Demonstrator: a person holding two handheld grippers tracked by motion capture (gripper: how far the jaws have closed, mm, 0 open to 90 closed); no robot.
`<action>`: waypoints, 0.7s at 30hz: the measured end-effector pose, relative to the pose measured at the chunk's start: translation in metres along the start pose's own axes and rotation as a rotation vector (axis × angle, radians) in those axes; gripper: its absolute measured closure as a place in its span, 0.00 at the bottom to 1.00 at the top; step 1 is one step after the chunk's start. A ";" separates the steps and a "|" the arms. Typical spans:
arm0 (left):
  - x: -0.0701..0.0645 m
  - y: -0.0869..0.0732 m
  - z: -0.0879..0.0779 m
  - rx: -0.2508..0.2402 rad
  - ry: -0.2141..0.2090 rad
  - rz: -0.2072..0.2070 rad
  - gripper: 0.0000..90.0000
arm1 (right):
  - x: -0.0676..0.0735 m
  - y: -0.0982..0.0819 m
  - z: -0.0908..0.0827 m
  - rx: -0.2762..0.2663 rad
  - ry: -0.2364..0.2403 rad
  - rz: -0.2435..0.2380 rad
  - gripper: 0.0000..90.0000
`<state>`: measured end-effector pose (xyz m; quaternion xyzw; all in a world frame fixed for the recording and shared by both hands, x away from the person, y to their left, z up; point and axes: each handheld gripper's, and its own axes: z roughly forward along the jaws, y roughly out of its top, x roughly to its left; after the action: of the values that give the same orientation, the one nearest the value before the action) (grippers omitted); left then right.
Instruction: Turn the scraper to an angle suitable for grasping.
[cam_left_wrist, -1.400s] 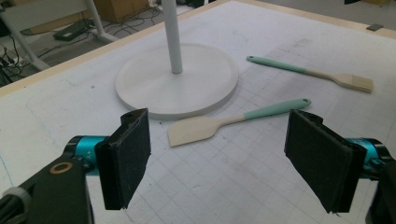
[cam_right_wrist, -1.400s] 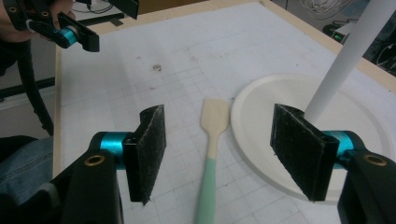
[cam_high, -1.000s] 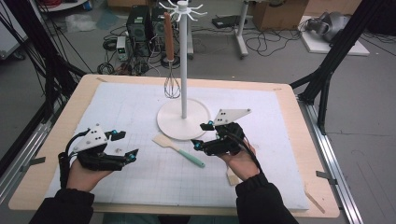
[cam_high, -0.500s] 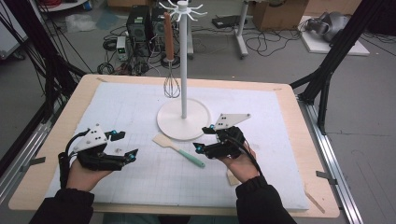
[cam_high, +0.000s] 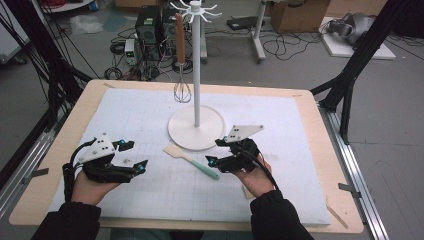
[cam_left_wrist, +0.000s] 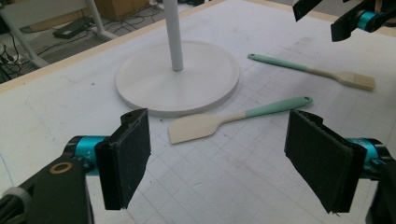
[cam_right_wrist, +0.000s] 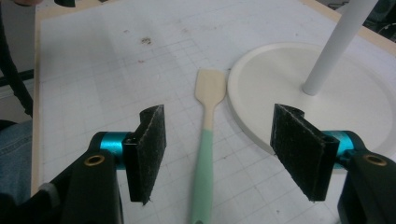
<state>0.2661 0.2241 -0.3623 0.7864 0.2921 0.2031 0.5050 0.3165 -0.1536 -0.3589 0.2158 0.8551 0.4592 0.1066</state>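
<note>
A spatula (cam_high: 192, 160) with a cream blade and a mint handle lies flat on the white mat, just in front of the stand's round base (cam_high: 195, 134). My right gripper (cam_high: 215, 152) hovers open at the handle's end. In the right gripper view the handle (cam_right_wrist: 203, 161) runs between the two pads (cam_right_wrist: 150, 154) without touching either. My left gripper (cam_high: 135, 156) stands open and empty at the mat's left, its jaws (cam_left_wrist: 224, 161) aimed at the spatula (cam_left_wrist: 233, 120). A wire whisk (cam_high: 182, 91) with a wooden handle hangs from the stand's top hooks.
A mint-handled brush (cam_left_wrist: 317, 71) lies on the mat near the right hand, mostly hidden under it in the high view. The stand's white pole (cam_high: 196, 65) rises mid-table. The wooden table edge (cam_high: 320, 150) frames the mat; cables and boxes lie on the floor beyond.
The right gripper has eased slightly nearer the spatula's handle. The left gripper and the objects have stayed put.
</note>
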 end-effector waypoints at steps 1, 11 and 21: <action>0.000 0.000 0.000 0.000 0.000 0.000 0.26 | 0.000 -0.001 0.001 0.001 0.001 0.003 0.39; 0.001 -0.001 0.000 -0.003 -0.001 -0.002 0.26 | 0.001 -0.011 0.014 0.033 0.007 -0.001 0.42; 0.001 -0.001 0.000 -0.001 0.001 -0.001 0.26 | 0.000 -0.025 0.027 0.059 0.010 -0.005 0.46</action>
<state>0.2666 0.2249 -0.3632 0.7858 0.2928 0.2033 0.5054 0.3198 -0.1451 -0.3945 0.2142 0.8693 0.4347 0.0970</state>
